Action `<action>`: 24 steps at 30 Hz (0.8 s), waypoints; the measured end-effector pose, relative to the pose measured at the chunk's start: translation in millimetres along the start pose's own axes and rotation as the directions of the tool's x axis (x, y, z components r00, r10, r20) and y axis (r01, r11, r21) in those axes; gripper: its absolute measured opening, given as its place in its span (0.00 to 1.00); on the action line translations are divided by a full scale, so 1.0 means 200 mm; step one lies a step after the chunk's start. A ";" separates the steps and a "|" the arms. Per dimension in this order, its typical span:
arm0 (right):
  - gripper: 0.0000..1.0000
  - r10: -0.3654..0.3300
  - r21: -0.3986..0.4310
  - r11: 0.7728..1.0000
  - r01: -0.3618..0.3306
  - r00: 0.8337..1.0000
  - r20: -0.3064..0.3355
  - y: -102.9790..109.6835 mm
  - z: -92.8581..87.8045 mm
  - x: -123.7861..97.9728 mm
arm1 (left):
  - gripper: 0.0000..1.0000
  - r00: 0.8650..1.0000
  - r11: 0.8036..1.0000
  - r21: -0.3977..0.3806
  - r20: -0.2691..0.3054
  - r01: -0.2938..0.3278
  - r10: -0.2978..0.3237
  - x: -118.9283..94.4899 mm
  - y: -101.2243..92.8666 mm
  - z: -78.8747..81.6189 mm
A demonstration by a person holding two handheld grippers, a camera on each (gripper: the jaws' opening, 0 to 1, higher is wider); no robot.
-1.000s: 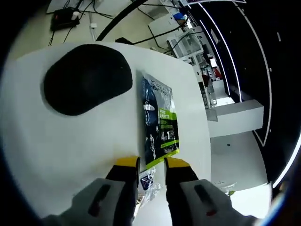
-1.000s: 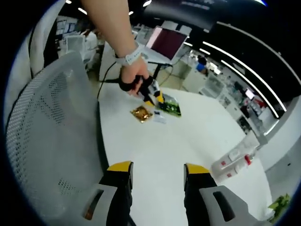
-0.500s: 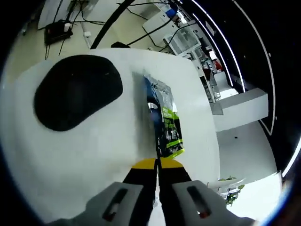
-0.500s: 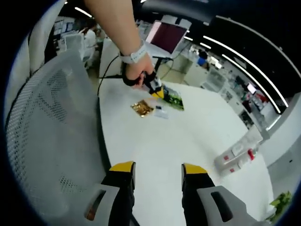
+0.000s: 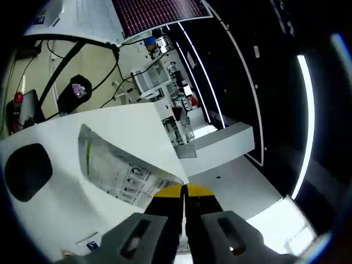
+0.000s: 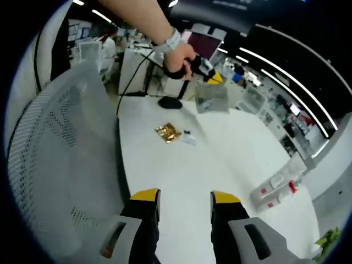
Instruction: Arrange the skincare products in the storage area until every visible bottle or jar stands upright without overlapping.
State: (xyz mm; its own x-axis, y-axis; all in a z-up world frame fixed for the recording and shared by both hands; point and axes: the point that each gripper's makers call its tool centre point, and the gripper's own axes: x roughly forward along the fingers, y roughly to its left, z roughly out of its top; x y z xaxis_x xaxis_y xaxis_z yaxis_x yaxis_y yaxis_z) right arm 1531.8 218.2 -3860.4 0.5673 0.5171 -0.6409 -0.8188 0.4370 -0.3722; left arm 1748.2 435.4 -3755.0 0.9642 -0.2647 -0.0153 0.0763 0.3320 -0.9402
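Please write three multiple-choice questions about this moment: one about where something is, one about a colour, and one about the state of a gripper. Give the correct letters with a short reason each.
1. Where is the gold packet?
A. lying on the white table
B. held in the right gripper
C. on the mesh chair

2. What colour are the tips of the right gripper?
A. red
B. yellow
C. blue

3. What is the left gripper doing?
A. hanging open over the table
B. shut on the sachet, lifted off the table
C. pressing the black mouse pad

Answers:
1 A: in the right gripper view the packet lies flat on the tabletop beside a small white packet.
2 B: both tips are yellow.
3 B: the jaws meet on the sachet's edge, and the right gripper view shows it hanging in the air above the table.
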 end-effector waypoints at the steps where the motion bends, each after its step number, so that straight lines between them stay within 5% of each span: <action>1: 0.35 -0.003 0.000 1.000 0.003 1.000 0.002 0.00 0.00 0.00 | 0.03 1.000 1.000 -0.007 0.005 0.023 -0.023 -0.02 -0.05 0.00; 9: 0.34 -0.036 -0.050 0.998 0.037 0.999 0.032 -0.01 0.04 -0.03 | 0.03 0.986 0.987 -0.021 0.048 0.159 -0.158 -0.14 -0.36 0.03; 15: 0.34 -0.041 -0.049 0.998 0.043 0.998 0.048 -0.02 0.05 -0.04 | 0.03 0.962 0.963 -0.024 0.067 0.267 -0.265 -0.20 -0.58 0.10; 24: 0.38 -0.017 -0.019 1.000 0.020 0.990 0.142 0.01 0.13 -0.07 | 0.03 0.934 0.934 0.008 -0.012 0.358 -0.357 -0.37 -0.75 -0.05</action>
State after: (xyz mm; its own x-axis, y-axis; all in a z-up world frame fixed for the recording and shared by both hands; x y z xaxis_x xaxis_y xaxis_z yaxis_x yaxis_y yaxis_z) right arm 1524.1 230.8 -3835.1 0.5878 0.6090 -0.5326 -0.8089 0.4329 -0.3978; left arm 1662.8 396.7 -3616.2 0.8701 -0.3767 0.3178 0.4181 0.2228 -0.8807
